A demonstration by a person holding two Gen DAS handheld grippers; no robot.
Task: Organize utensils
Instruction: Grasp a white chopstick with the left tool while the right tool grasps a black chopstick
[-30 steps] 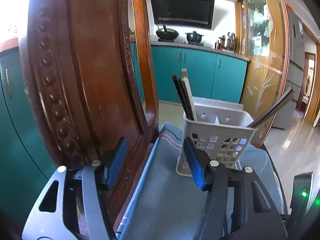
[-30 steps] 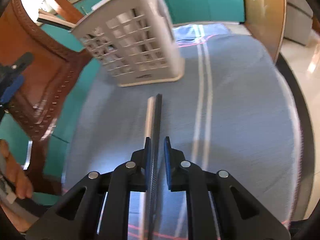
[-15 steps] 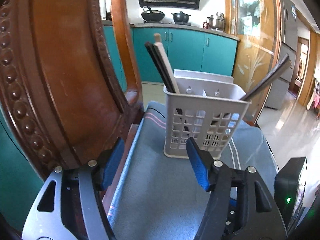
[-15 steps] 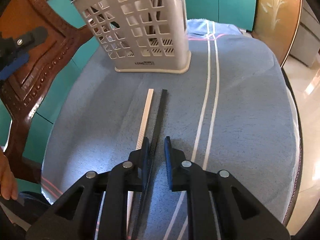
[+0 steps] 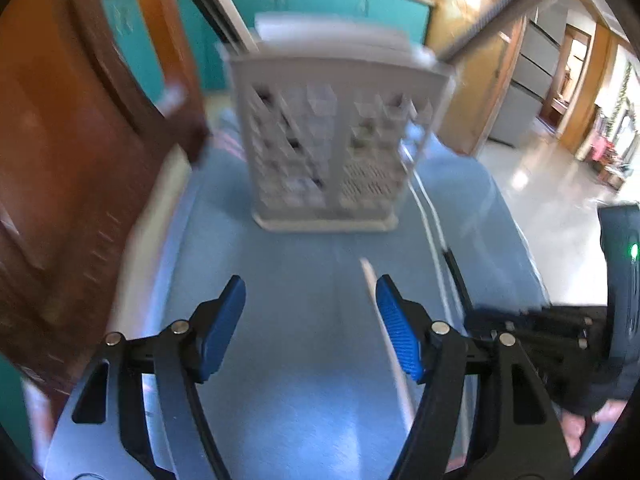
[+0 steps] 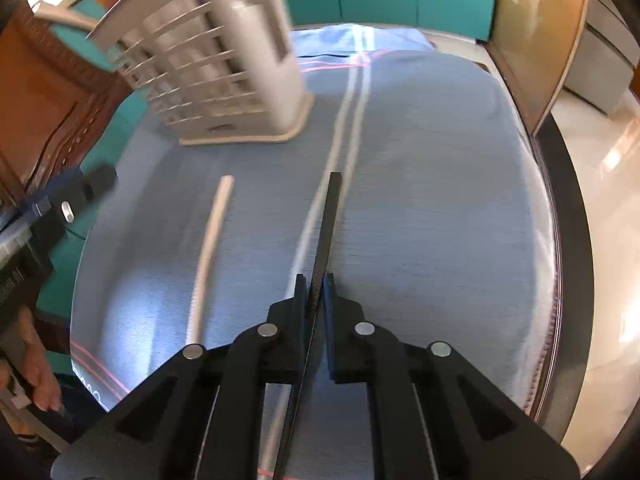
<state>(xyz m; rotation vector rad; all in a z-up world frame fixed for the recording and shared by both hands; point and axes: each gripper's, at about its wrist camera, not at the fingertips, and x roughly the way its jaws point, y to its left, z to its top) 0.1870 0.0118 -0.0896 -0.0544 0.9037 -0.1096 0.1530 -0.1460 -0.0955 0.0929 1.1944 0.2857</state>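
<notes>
Black chopstick (image 6: 329,224) is pinched in my right gripper (image 6: 316,292), jaws closed on its near half, tip pointing ahead. Thin, stiff, light, probably slippery. The pale chopstick (image 6: 210,248) lies just left; left gripper (image 5: 310,320) open.

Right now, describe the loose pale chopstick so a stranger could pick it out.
On the blue cloth, in front of the white basket, lies a pale chopstick. Unlike the black chopstick clamped in the right gripper, it lies free, nothing gripping it.
</notes>
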